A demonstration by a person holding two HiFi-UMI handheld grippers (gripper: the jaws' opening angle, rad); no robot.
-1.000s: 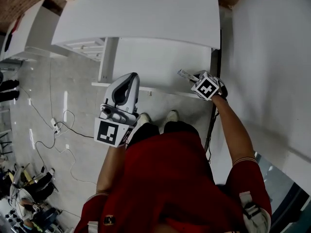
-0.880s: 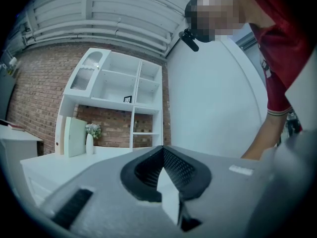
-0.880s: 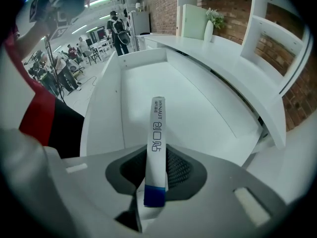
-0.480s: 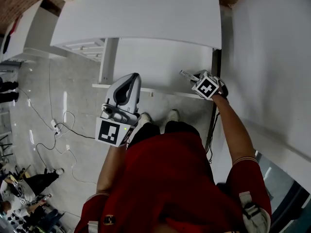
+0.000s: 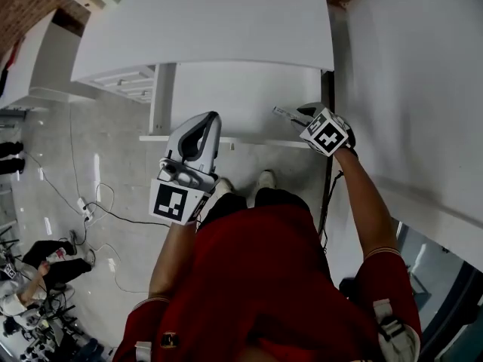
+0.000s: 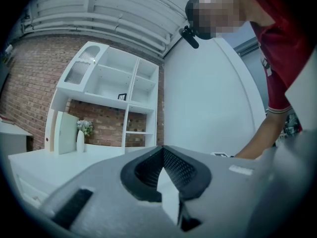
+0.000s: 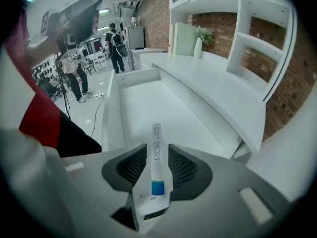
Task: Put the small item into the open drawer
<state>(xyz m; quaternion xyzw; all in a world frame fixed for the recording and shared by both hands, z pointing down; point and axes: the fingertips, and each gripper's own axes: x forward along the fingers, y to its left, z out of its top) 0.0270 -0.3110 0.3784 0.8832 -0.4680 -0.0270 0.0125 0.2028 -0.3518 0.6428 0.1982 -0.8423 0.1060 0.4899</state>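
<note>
The small item is a thin white tube with a blue band (image 7: 157, 152). It stands between the pads of my right gripper (image 7: 157, 148), whose jaws are opening; a gap shows on the tube's left side. In the head view the tube (image 5: 285, 114) sticks out of the right gripper (image 5: 298, 113) over the right end of the open white drawer (image 5: 226, 139). The drawer's bare floor and left wall (image 7: 110, 113) lie straight ahead of those jaws. My left gripper (image 5: 207, 119) hangs over the drawer's front edge, jaws together and empty (image 6: 162, 148).
The white desk top (image 5: 211, 29) overhangs the drawer's back. A white wall panel (image 5: 407, 89) stands at the right. Cables (image 5: 98, 210) trail over the floor at left, and people (image 7: 116, 43) stand farther off. A shelf unit with a vase (image 6: 80, 140) sits beyond the desk.
The right gripper has shifted slightly over the drawer's right end, with the tube still between its jaws. The left gripper has barely moved.
</note>
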